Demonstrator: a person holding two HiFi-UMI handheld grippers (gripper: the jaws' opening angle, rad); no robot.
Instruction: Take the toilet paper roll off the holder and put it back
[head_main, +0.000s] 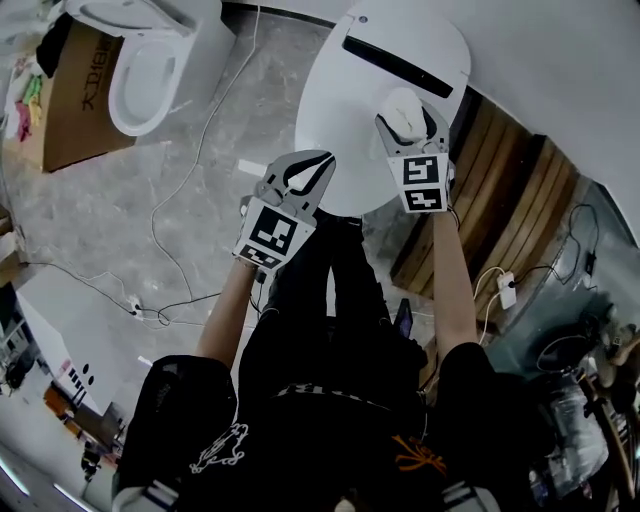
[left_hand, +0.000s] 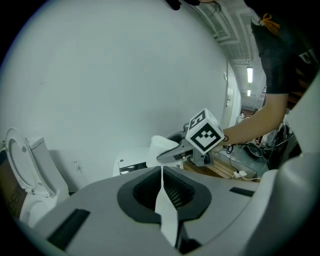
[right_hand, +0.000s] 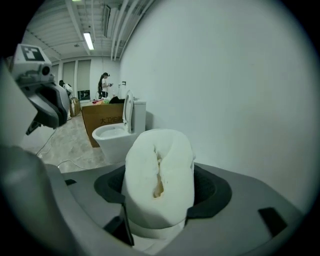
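Note:
The white toilet paper roll (right_hand: 160, 165) is squeezed into an oval between the pads of my right gripper (right_hand: 157, 210), which is shut on it. In the head view the roll (head_main: 403, 106) sits in that gripper (head_main: 406, 122) over the white rounded holder unit (head_main: 340, 110) with its dark slot. The left gripper view shows the same roll (left_hand: 160, 145) held above the holder (left_hand: 131, 165). My left gripper (head_main: 318, 160) hangs to the left of the roll, apart from it. Its fingertips meet, and I see nothing held in the left gripper (left_hand: 161, 172).
A white toilet (head_main: 150, 60) with raised lid stands at the left, a cardboard box (head_main: 75, 100) behind it. Cables (head_main: 190, 150) trail over the grey floor. A slatted wooden panel (head_main: 510, 200) lies to the right. The white wall (right_hand: 225, 75) is close ahead.

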